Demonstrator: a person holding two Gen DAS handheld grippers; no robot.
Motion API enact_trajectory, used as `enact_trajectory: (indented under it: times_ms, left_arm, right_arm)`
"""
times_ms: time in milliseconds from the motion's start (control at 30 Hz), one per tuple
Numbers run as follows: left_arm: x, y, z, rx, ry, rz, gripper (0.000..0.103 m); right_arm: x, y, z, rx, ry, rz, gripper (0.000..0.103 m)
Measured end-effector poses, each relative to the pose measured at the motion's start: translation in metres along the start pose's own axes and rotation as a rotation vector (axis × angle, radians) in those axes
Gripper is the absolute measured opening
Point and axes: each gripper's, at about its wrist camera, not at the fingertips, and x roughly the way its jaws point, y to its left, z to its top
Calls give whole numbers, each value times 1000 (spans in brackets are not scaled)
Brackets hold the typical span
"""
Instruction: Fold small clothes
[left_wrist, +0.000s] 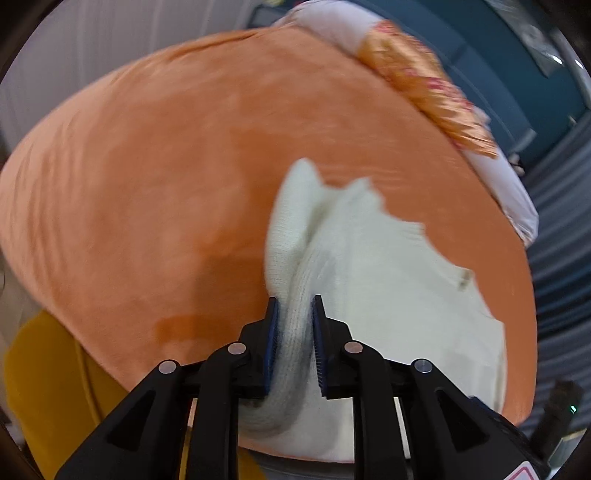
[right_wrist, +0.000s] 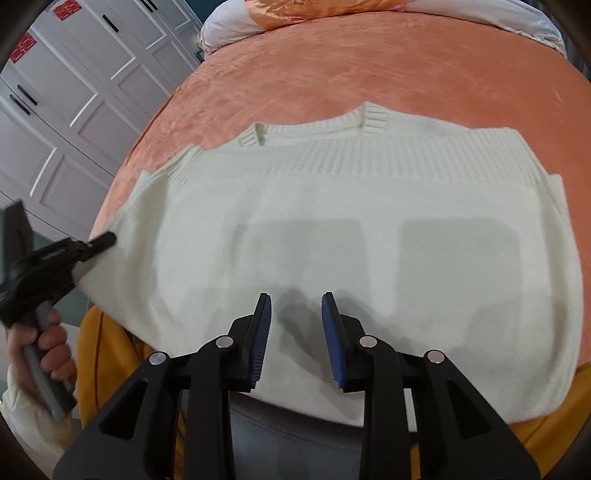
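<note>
Fingers of the left gripper (left_wrist: 294, 334) are closed on a bunched fold of the white knitted sweater (left_wrist: 373, 280), the blue pads (left_wrist: 272, 343) being pressed against the knit from both sides. From the right wrist view, the same gripper (right_wrist: 105, 242) is seen at the sweater's left edge, held by a hand (right_wrist: 44, 345) wrapped around its grey handle, with a pale sleeve (right_wrist: 22, 410) below it. Fingers of the right gripper (right_wrist: 297, 332) are parted, and nothing is held between them; they are poised over the near part of the sweater (right_wrist: 332, 236), and whether the tips touch the knit cannot be told.

The sweater is spread across the orange bed cover (right_wrist: 332, 70), reaching its near edge, with the ribbed hem band and two ribbed cuffs lying toward the far side. At the far end of the bed, a white pillow with an orange patterned cover (right_wrist: 280, 14) is seen. White wardrobe doors (right_wrist: 74, 96) with dark handles are visible to the left of the bed. Yellow fabric (right_wrist: 107, 354) is seen below the near edge of the bed.
</note>
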Motion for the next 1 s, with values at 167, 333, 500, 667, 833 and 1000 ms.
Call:
enact_trajectory:
  times_ms: [167, 333, 500, 667, 833, 1000]
  left_arm:
    - [16, 41, -8, -187, 7, -39, 47]
    - [17, 39, -7, -153, 12, -37, 49]
    - [25, 37, -5, -149, 6, -31, 56]
    - [26, 29, -2, -133, 10, -28, 56]
    - [12, 2, 5, -31, 5, -73, 14]
    - [-28, -60, 1, 150, -58, -149, 13]
  right_arm:
    - [-11, -6, 20, -21, -75, -69, 28]
    - [-26, -83, 35, 179, -150, -202, 28]
    - [-11, -160, 27, 322, -97, -230, 24]
    - [-27, -85, 42, 188, -84, -91, 29]
    - [19, 12, 32, -73, 18, -17, 29]
    - [45, 24, 15, -131, 43, -27, 37]
